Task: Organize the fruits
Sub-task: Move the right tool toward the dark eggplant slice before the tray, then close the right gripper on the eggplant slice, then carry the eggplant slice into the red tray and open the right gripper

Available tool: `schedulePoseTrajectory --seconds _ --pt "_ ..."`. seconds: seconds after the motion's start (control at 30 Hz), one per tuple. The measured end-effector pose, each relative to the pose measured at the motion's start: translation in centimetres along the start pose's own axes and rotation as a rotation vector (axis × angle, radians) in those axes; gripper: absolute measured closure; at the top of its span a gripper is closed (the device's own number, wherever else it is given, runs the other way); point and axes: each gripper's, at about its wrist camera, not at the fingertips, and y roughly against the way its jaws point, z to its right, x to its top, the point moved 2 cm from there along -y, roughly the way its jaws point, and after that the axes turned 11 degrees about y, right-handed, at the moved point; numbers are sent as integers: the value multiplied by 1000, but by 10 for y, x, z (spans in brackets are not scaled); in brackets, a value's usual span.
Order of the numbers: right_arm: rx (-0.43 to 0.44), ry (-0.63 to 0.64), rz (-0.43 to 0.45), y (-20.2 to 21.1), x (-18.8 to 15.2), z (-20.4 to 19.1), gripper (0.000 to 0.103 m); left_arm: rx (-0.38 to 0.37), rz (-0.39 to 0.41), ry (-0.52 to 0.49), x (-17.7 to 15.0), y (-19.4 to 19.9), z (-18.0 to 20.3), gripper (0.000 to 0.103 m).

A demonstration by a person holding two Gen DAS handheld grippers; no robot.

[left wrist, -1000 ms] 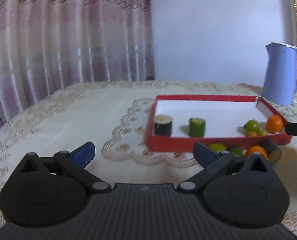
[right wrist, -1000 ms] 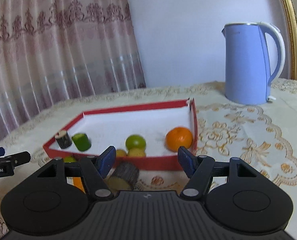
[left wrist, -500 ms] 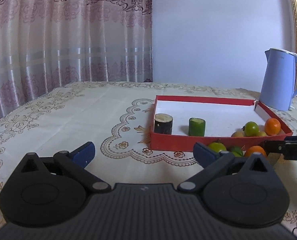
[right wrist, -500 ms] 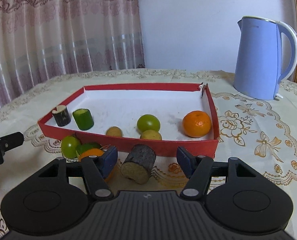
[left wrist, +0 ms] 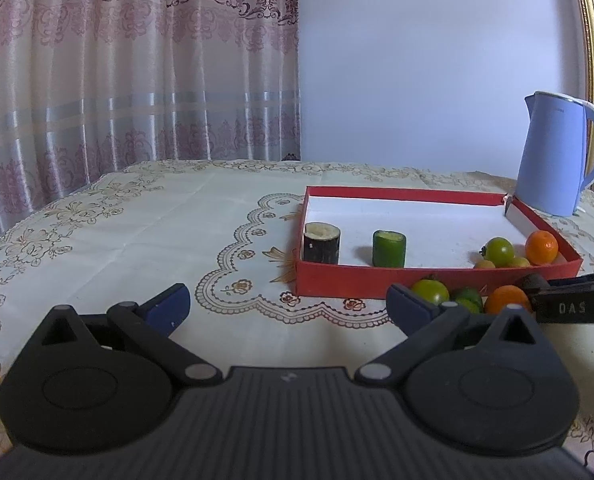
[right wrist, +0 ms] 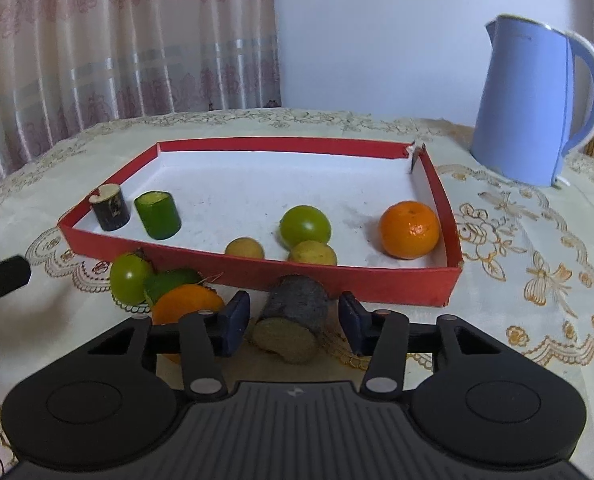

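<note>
Cream embroidered tablecloth [right wrist: 517,240] is carrying a shallow red cardboard tray [right wrist: 337,280] at 12 o'clock. Right gripper [right wrist: 295,322] is straddling a dark bark-skinned cylinder chunk [right wrist: 293,320] without touching it; left gripper [left wrist: 289,304] is gaping wide, empty.

At lower centre the right gripper [right wrist: 293,322] straddles a dark sugarcane piece [right wrist: 293,318], fingers apart; the red tray [right wrist: 337,280] fills mid-frame, kettle [right wrist: 537,104] upper right
</note>
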Motion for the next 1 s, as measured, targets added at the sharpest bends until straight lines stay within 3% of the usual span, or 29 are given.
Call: schedulePoseTrajectory --seconds 0.17,0.2,0.6,1.0 --pt "22 -43 -25 -5 -2 7 57 -5 2 -2 0 -1 1 0" --pt "20 -37 -24 -4 -2 5 68 -6 2 -2 0 -1 0 0" --pt "-15 -44 0 1 -2 6 69 -7 -1 5 0 -1 0 0" --pt "-22 -56 119 29 -6 14 69 -1 -14 4 -1 -2 1 0"
